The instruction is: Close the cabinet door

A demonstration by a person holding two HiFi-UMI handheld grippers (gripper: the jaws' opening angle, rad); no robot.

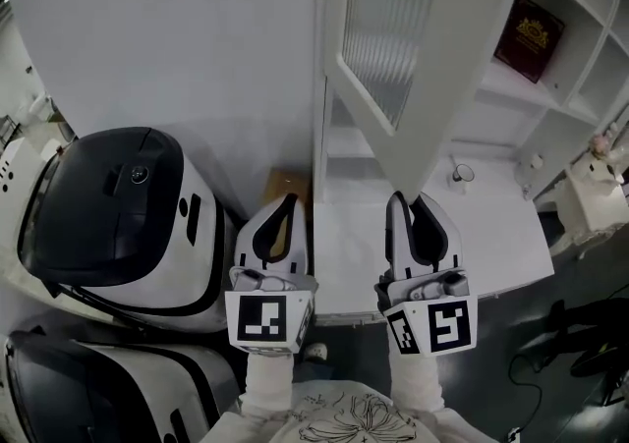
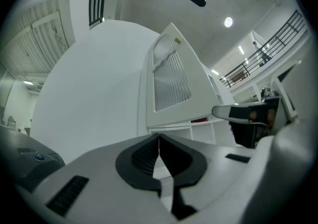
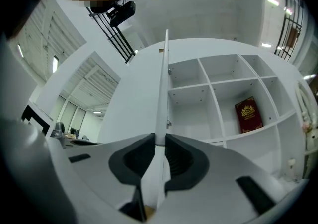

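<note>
My left fingers (image 2: 144,156) are pressed together on nothing, my right fingers (image 3: 136,161) pinch the edge of the door (image 3: 164,84), which stands wide open from the cabinet (image 3: 218,94), so the whole swing shut remains.

No legible text anywhere. Gold emblem on the red book (image 1: 532,33), upper right, is too small to read.

2 tools (left tool (image 1: 287,198), right tool (image 1: 410,198)) | 1 cabinet door (image 1: 383,48) | 1 red book (image 1: 531,36) | 2 black-and-white machines (image 1: 108,215) (image 1: 88,382)
</note>
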